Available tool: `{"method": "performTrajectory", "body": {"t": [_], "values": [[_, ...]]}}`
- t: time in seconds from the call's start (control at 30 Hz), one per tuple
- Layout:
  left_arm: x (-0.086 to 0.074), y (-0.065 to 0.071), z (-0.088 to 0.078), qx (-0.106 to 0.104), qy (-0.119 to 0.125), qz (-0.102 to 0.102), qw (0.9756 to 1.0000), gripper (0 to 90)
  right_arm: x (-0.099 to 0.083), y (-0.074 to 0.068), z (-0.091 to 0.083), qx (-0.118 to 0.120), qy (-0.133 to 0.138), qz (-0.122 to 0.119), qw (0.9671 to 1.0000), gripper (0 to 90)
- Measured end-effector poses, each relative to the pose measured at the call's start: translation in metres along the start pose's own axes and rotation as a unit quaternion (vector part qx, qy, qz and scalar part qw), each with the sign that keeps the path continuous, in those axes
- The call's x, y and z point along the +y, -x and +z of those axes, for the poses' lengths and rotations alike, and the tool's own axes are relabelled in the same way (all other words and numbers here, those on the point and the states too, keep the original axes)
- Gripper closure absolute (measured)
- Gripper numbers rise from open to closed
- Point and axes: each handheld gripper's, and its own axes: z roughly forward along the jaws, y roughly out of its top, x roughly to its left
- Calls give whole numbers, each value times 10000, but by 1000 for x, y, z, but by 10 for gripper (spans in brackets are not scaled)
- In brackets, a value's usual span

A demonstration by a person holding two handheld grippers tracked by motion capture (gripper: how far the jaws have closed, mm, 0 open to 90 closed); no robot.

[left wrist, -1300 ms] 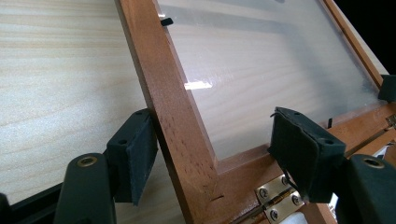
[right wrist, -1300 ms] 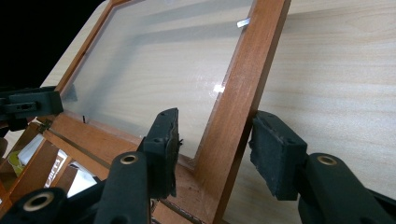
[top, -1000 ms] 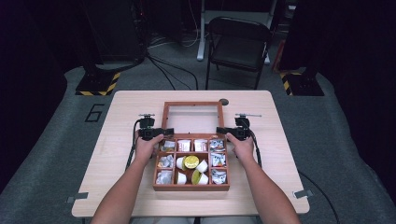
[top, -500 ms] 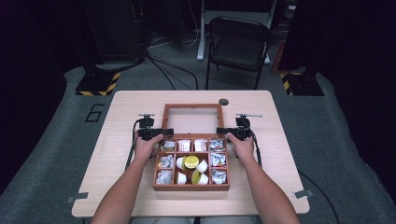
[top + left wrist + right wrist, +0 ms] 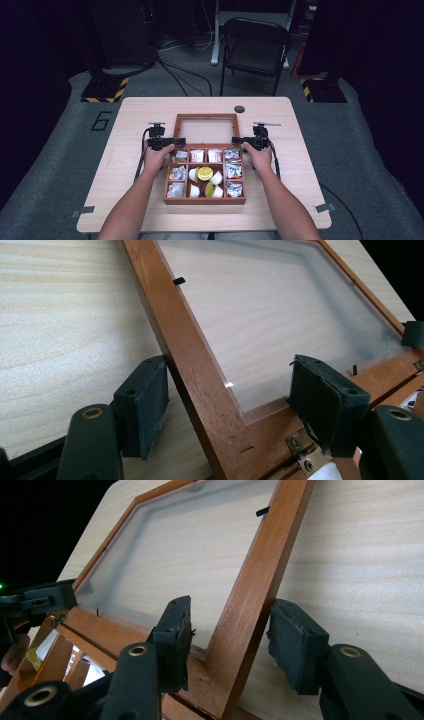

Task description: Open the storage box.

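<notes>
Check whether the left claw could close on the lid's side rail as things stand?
Probably yes: the left claw is open, its jaws already straddling the lid's side rail, with nothing between pads and wood.

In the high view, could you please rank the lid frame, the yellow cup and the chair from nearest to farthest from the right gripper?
From the right gripper:
1. Lid frame, beside it, toward the table's middle.
2. Yellow cup, in the box's centre.
3. Chair, on the floor beyond the table.

a light wooden table (image 5: pixel 125 185) is bearing an open compartmented wooden box (image 5: pixel 205 200), its glazed lid (image 5: pixel 205 129) lying flat, a small dark disc (image 5: pixel 239 109) beyond.
</notes>
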Motion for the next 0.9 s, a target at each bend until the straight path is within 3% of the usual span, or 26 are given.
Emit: {"method": "performTrajectory", "body": {"t": [0.5,0.7,0.9], "values": [[-1,-1,0,-44,-44,-158,9999,318,0,2,1,28,-48,139,9999,518],[0,-3,-3,11,-2,-124,9999,342,0,0,0,-15,-72,239,9997,501],[0,-1,-11,8,73,-77,9999,367,-1,-6,-3,-164,-69,-115,9998,448]]}}
